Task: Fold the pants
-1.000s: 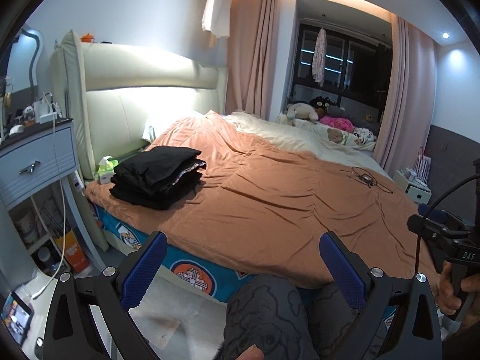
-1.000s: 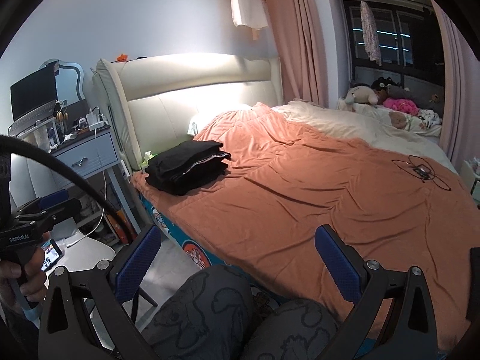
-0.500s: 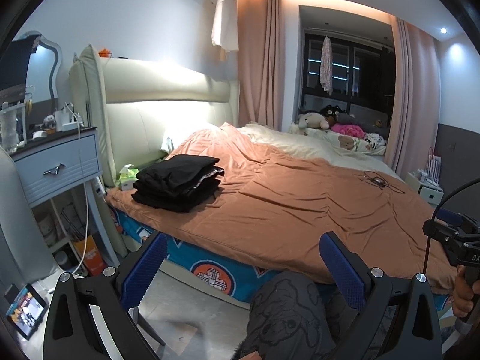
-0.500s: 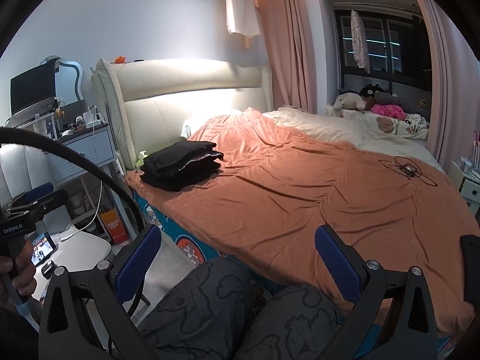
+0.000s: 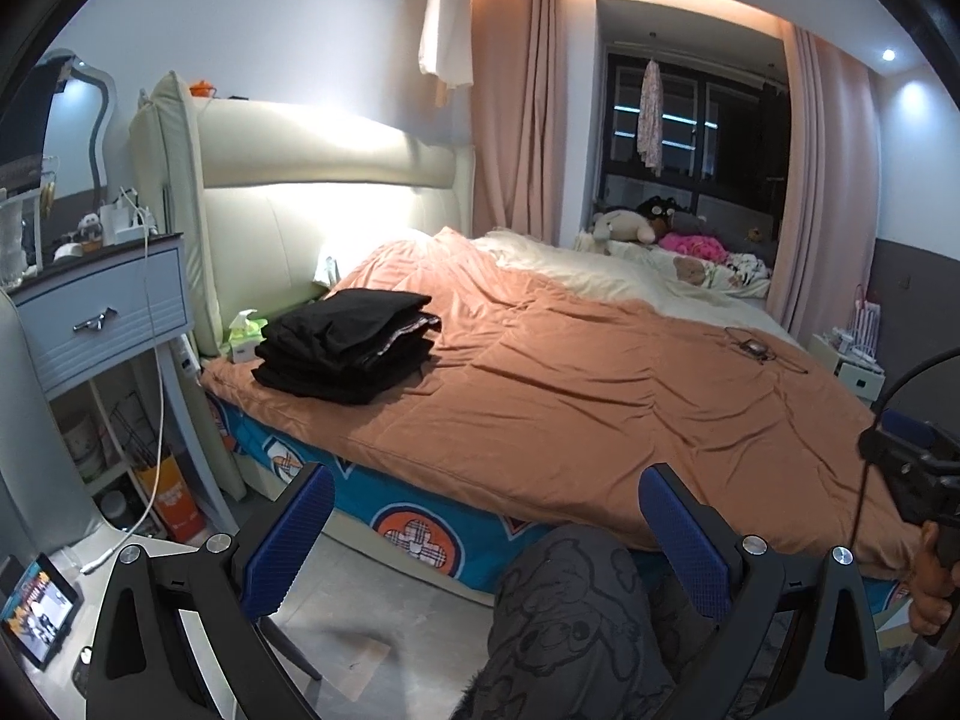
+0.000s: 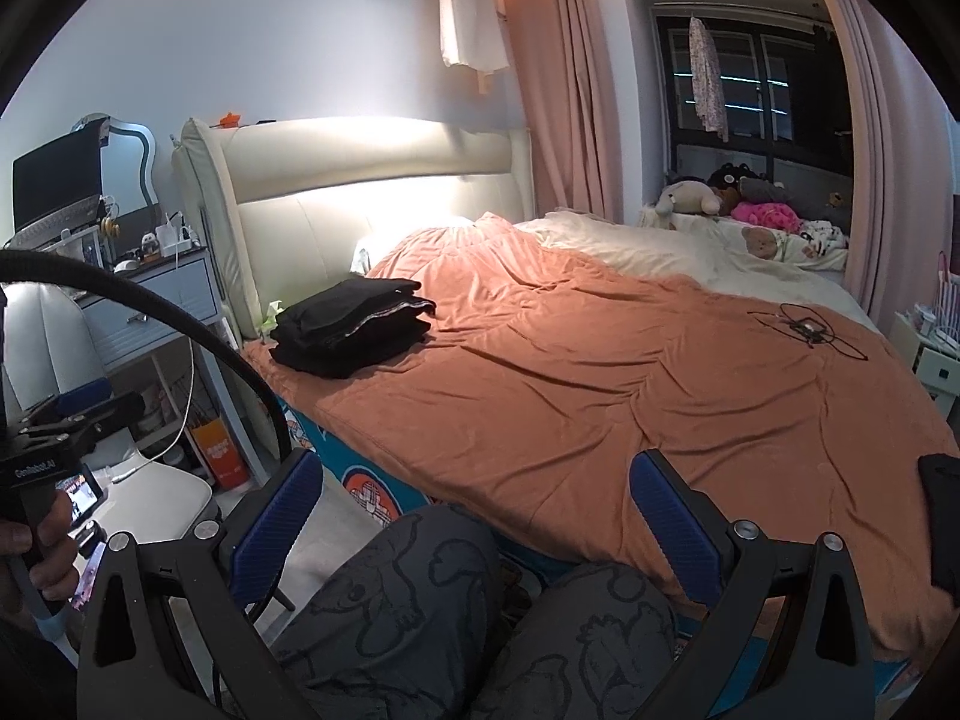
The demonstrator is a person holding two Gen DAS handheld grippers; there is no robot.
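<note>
At the far left of the left wrist view, a blue nightstand [image 5: 99,312] stands beside the cream headboard [image 5: 312,180], with a small lit screen [image 5: 37,609] on a white surface in the lower left corner. Just right of the nightstand, left of centre in the frame, the folded black pants [image 5: 348,345] lie as a neat stack on the orange blanket [image 5: 600,396], near the bed's head-end corner and touching a green tissue pack [image 5: 245,336]. In the right wrist view the same pants [image 6: 354,330] sit left of centre.

Along the bottom of the left wrist view, the left hand-held gripper [image 5: 486,540] is released, its 2 blue pads spread wide with nothing between them, above the person's grey patterned knee [image 5: 570,618]. The right hand-held gripper [image 6: 474,531] is likewise spread and empty, over both knees.

Toward the right of the bed, a black cable [image 6: 807,327] lies tangled on the blanket. In the upper right, stuffed toys [image 5: 654,228] rest by the dark window [image 5: 690,132], framed by pink curtains [image 5: 828,180].
</note>
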